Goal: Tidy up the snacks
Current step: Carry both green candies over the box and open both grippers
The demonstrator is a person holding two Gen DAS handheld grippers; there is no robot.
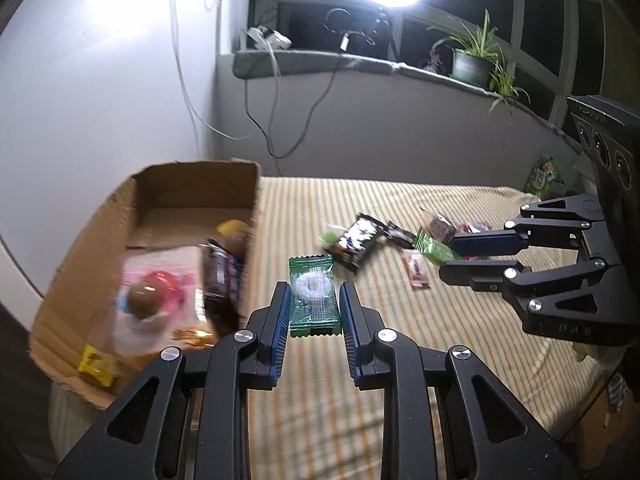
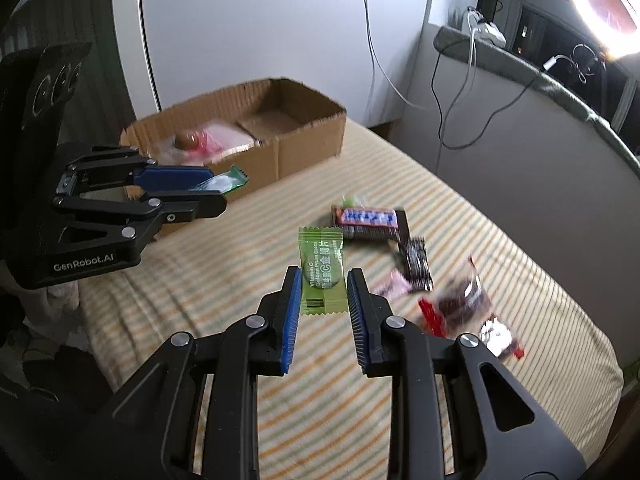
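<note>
My left gripper [image 1: 314, 286] is shut on a dark green candy packet [image 1: 314, 308], held above the striped cover just right of the cardboard box [image 1: 192, 196]. In the right wrist view the left gripper [image 2: 218, 188] hangs in front of the box [image 2: 308, 136] with the packet's end [image 2: 230, 180] sticking out. My right gripper [image 2: 324, 271] is shut on a light green plum-slice packet [image 2: 322, 276], lifted above the loose snacks. In the left wrist view the right gripper [image 1: 447, 256] stands at the right with that packet [image 1: 432, 246].
Several loose snacks lie on the striped cover [image 2: 500, 216]: a dark bar [image 2: 368, 218], a black packet [image 2: 418, 264], red-trimmed packets [image 2: 460, 304]. The box holds a pink pack [image 1: 152, 292], a dark bar [image 1: 220, 280] and a yellow wrapper [image 1: 96, 364]. Cables hang by the sill [image 1: 320, 60].
</note>
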